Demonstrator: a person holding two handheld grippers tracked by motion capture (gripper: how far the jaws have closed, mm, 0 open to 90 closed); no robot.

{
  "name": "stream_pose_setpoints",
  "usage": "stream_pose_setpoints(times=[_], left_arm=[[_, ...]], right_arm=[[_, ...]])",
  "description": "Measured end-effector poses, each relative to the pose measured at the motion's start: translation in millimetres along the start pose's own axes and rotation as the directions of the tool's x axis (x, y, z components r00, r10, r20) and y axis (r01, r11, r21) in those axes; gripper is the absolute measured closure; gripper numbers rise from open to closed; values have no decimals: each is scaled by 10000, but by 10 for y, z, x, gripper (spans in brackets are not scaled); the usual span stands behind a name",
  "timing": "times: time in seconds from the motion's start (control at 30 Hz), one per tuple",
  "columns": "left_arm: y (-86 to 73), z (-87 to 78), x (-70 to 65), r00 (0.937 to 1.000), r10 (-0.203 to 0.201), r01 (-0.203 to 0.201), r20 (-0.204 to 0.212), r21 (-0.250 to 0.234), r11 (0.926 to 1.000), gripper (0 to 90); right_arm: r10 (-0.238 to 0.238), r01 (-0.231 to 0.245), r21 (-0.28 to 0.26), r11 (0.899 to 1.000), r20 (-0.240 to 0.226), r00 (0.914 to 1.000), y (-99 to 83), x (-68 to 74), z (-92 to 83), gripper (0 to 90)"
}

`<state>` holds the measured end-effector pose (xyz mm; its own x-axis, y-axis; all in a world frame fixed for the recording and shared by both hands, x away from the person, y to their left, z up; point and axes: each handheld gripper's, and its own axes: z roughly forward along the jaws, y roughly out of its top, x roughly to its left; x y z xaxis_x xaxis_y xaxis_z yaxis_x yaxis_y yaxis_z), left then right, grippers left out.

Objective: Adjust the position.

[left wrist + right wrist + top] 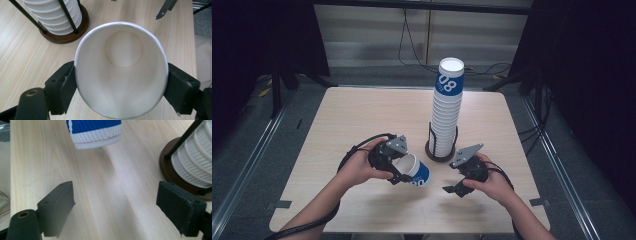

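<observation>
A blue and white paper cup [416,171] hangs tilted just over the table, its white inside [122,75] facing the left gripper's camera. My left gripper [403,172] is shut on it, with a pad [67,85] pressing each side of the rim. My right gripper [453,189] stands open a little to the right of the cup, nothing between its jaws. In the right gripper view the cup's ribbed base [96,132] floats ahead of the open gripper [115,205]. A tall stack of white cups [447,110] rises from a round brown wire holder [441,150] behind both grippers.
The light wooden table [362,115] has bare room at left and at the back. The holder's base [66,37] and black rods stand close behind the held cup. Dark floor and cables surround the table.
</observation>
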<state>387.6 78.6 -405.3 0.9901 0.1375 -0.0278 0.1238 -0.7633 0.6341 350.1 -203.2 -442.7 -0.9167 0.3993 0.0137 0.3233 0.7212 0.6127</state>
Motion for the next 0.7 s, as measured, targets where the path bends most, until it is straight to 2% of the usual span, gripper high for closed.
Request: stream_pose_setpoints(times=[0.47, 0.7], left_arm=[[-101, -45, 36, 9991, -406, 401, 79, 612, 9973, 201], [-137, -66, 43, 9979, -645, 637, 66, 878, 9941, 201]], right_arm=[[187, -187, 2, 9998, 32, 9998, -86, -6, 49, 142], [310, -310, -16, 9995, 235, 9992, -128, -14, 38, 141]])
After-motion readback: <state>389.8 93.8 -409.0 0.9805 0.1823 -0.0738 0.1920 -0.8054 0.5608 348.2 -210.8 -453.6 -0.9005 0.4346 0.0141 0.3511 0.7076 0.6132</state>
